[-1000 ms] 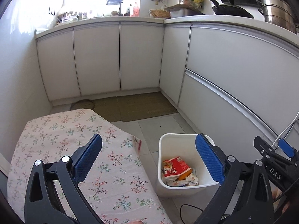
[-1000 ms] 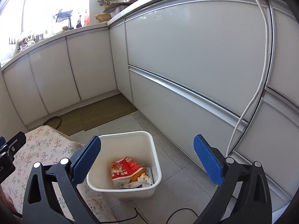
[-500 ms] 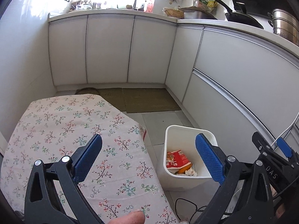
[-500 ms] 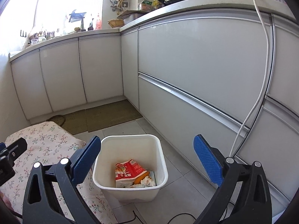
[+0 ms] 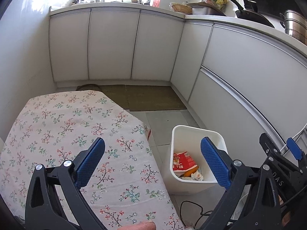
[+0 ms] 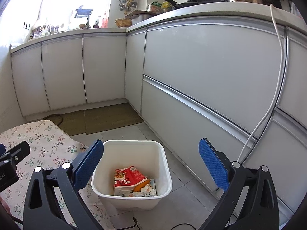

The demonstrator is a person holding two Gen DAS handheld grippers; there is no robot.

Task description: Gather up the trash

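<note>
Now your left gripper (image 5: 152, 163) and right gripper (image 6: 151, 163) both hang wide open and empty; the trash (image 6: 132, 180) lies in the white bin (image 6: 165, 164) beside the floral tabletop (image 5: 67, 124).

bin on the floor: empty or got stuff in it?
Not empty: white bin holds a red packet and scraps at the bottom, far below the rim.

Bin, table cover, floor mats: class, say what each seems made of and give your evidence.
Bin: probably plastic, smooth white with rounded moulded corners. Table cover: likely woven cloth, matt floral print draping over the edge. Floor mats: perhaps coarse fibre, dull olive-brown and flat.
</note>
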